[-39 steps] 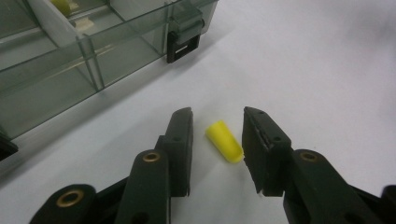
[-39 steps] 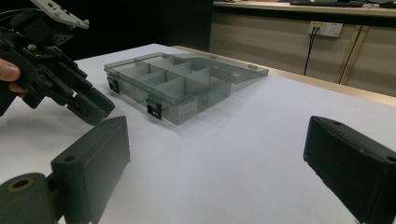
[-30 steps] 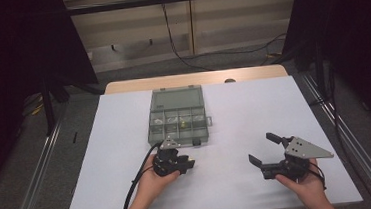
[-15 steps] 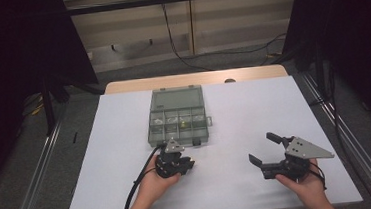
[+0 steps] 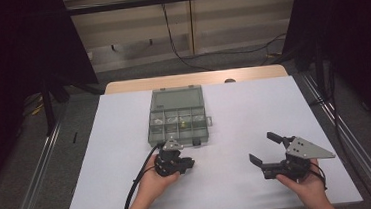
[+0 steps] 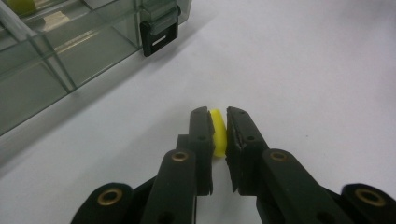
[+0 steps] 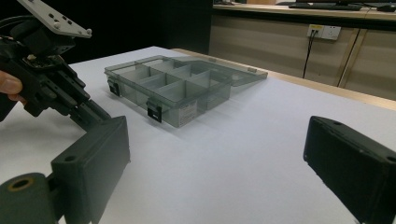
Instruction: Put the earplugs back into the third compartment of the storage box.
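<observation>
1. While I'm watching the left gripper (image 6: 217, 133), its jaws are just finishing closing in, and they're now pinching a small yellow disc (image 6: 217, 130) on edge, low over the white sheet (image 5: 126, 139).
2. That's telling me the pick is made; I'm judging the next step to be carrying the disc over to the box (image 5: 178, 120).
3. I'm seeing the box just ahead of that gripper, lid lying flat behind it, compartments open upward, a black latch (image 6: 160, 36) on the near wall.
4. I'm noting a yellow piece (image 6: 21, 5) already sitting in a far compartment; whether it matches, I can't tell.
5. The right gripper (image 5: 266, 151) is resting well off to the side, jaws standing wide with nothing between them.
6. I'm reading plenty of bare sheet between the two grippers and around the box's right side.
7. The near wall and latch are the edges I'm minding: the disc needs lifting over them, not sliding in.
8. The sheet's front edge is lying close under both hands.
</observation>
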`<state>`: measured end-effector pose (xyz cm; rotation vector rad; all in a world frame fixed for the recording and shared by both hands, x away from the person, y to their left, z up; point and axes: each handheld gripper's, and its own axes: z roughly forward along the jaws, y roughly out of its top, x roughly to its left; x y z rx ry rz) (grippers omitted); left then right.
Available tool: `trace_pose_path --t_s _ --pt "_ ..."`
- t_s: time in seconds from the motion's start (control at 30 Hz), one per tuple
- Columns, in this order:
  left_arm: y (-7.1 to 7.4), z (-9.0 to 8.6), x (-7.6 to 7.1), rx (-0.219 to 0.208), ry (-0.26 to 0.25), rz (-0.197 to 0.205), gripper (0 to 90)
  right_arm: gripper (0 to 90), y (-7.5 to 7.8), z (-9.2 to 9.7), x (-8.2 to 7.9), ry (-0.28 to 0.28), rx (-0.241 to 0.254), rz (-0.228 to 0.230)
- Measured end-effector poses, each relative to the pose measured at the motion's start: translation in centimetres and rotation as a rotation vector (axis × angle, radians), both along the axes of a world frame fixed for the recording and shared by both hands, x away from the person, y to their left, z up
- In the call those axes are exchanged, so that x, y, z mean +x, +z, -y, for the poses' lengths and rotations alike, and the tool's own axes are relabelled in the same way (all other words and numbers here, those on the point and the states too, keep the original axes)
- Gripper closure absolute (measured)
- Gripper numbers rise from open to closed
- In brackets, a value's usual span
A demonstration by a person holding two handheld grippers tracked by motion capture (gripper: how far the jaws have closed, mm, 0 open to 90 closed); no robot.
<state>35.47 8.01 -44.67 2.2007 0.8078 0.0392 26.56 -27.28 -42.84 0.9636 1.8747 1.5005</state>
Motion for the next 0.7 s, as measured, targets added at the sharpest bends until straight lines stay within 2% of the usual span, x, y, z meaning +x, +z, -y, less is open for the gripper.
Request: trace_pose_path --t_s 0.13,0.37,0.53,0.7 --pt "0.4 -0.3 0.3 -0.026 0.005 -0.014 81.7 6.9 0.0 0.0 0.0 -0.001 0.001 0.002" --pt "1.1 -0.7 0.7 -0.053 0.013 -0.016 82.4 6.9 0.0 -0.1 0.0 0.0 -0.001 -0.003" --pt "1.6 -1.0 1.0 -0.049 0.015 -0.017 82.7 6.9 -0.1 0.0 0.0 -0.004 0.001 -0.003" --pt "2.0 -1.4 1.5 -0.074 0.026 -0.031 83.1 6.9 -0.1 0.0 0.0 -0.004 -0.001 -0.001"
